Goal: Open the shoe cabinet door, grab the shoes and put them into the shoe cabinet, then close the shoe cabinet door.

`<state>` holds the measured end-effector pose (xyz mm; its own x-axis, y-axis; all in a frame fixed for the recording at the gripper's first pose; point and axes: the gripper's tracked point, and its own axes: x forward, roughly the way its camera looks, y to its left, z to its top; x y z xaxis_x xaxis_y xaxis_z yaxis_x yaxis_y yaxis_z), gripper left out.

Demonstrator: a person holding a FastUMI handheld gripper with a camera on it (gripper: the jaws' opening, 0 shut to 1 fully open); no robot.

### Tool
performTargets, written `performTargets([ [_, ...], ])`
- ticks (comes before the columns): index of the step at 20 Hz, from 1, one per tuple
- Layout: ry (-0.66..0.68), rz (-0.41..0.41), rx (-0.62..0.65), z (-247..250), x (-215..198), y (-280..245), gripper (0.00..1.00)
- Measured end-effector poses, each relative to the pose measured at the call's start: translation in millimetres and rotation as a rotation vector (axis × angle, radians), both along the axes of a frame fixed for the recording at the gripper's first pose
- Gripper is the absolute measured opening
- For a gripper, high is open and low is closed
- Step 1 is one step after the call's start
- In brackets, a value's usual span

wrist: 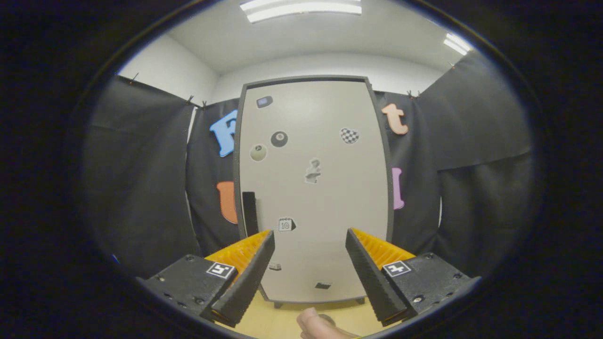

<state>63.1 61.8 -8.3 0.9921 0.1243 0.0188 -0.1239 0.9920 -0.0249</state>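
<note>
Ahead, fingers (310,263) apart, cabinet door (313,188) beyond.

Shoe cabinet (313,188): tall, upright, pale grey front inside a dark grey frame, standing on short dark feet on a light wooden floor, against the black cloth wall.
Door (330,207): shut, flush within the frame, covering the whole front.
Handle (249,213): dark upright bar on the door's left edge, about mid-height.
Stickers: several small ones scattered over the door, among them a black ball (279,139), a pale ball (258,152) and a checkered heart (349,135).
Position: straight ahead of the gripper (310,247), beyond its jaws, which stand wide apart and hold nothing.
</note>
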Motion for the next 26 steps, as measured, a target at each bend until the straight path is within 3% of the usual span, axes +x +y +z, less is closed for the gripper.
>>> performTargets([
  [9,0.04,0.119,0.011,-5.9,70.9,86.5,0.99],
  [17,0.13,0.084,0.012,-38.5,136.6,133.5,0.99],
  [19,0.12,0.113,-0.007,-34.9,142.6,144.6,0.97],
  [20,0.099,0.108,-0.023,-31.0,143.7,145.4,0.86],
  [23,0.093,0.027,-0.069,-34.5,159.9,137.3,0.7],
  [24,0.13,0.006,-0.077,-42.6,163.4,133.3,0.55],
  [26,0.125,0.001,-0.06,-41.1,166.5,129.7,0.4],
])
